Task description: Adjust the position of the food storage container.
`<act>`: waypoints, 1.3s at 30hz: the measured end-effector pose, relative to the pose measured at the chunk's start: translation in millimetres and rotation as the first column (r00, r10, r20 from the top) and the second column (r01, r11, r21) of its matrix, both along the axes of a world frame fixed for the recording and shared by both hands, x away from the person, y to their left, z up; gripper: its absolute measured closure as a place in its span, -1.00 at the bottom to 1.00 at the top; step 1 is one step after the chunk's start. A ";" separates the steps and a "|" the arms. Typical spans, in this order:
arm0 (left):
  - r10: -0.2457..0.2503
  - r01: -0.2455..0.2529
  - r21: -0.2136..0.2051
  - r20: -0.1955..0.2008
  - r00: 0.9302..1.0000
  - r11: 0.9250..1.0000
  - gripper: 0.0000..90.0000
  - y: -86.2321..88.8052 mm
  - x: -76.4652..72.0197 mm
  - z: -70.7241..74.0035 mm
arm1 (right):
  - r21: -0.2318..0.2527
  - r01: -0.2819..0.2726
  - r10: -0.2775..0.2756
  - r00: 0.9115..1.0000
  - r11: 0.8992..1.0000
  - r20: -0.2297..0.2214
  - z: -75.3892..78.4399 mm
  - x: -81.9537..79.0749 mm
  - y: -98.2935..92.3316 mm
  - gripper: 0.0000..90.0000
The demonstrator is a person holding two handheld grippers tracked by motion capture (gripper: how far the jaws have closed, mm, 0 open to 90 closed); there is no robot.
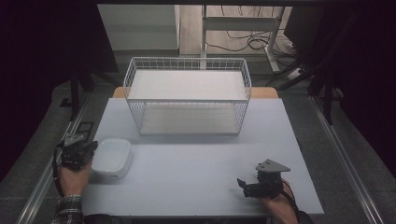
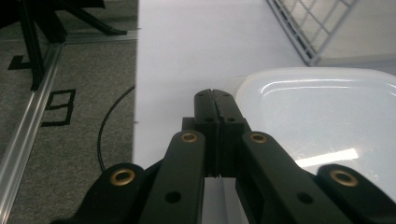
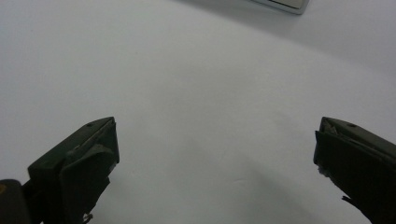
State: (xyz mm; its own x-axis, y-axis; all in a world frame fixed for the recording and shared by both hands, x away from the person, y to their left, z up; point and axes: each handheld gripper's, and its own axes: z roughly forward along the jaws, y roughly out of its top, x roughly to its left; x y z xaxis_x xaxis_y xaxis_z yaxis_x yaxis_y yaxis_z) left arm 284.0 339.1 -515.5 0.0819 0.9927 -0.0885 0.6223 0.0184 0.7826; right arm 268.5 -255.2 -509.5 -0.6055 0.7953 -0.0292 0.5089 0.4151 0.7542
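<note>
Setting: a lab recording bay, not a home. White work table (image 1: 196,172) stands on grey carpet (image 2: 70,140), flanked by aluminium rails (image 1: 44,179) and black frame legs (image 1: 74,91). Beyond the table, loose cables (image 1: 243,42) trail over a wood floor beside a white desk frame (image 1: 243,23). Dark curtains hang on both sides.

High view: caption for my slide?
Left tongs at a white container's edge, right tongs open, wire basket behind.

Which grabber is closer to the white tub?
Left. The left gripper is right at the white tub's left edge, jaws shut beside it. The right gripper is far across the table, jaws wide open.
</note>
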 end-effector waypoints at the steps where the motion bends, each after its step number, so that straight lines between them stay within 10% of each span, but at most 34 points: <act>1: -0.009 0.009 0.002 -0.001 1.000 1.000 1.00 -2.7 0.0 0.3 | 0.001 0.000 0.000 1.000 1.000 -0.001 0.1 -0.1 -0.1 -1.00; 21: -0.196 0.196 -0.004 -0.017 0.980 0.981 1.00 -75.8 12.0 5.7 | -0.009 -0.001 0.001 1.000 1.000 -0.010 -1.2 0.2 0.9 -0.99; 34: -0.347 0.347 -0.030 -0.017 0.938 0.937 1.00 -129.1 19.4 7.7 | -0.018 -0.002 0.002 1.000 1.000 -0.013 -1.7 0.3 1.5 -0.99; 39: -0.331 0.331 -0.002 0.016 0.944 0.944 1.00 -125.2 11.8 15.7 | -0.014 0.002 -0.002 1.000 1.000 -0.009 -1.0 -0.1 0.5 -0.99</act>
State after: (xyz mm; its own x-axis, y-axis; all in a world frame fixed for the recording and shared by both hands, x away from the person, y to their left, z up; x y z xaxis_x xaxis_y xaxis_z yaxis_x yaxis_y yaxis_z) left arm 295.8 213.9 -499.8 0.4070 0.9091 -0.0893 0.5817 -0.1826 0.7927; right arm 268.4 -254.7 -510.6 -0.6043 0.7960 -0.0352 0.5161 0.4247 0.7438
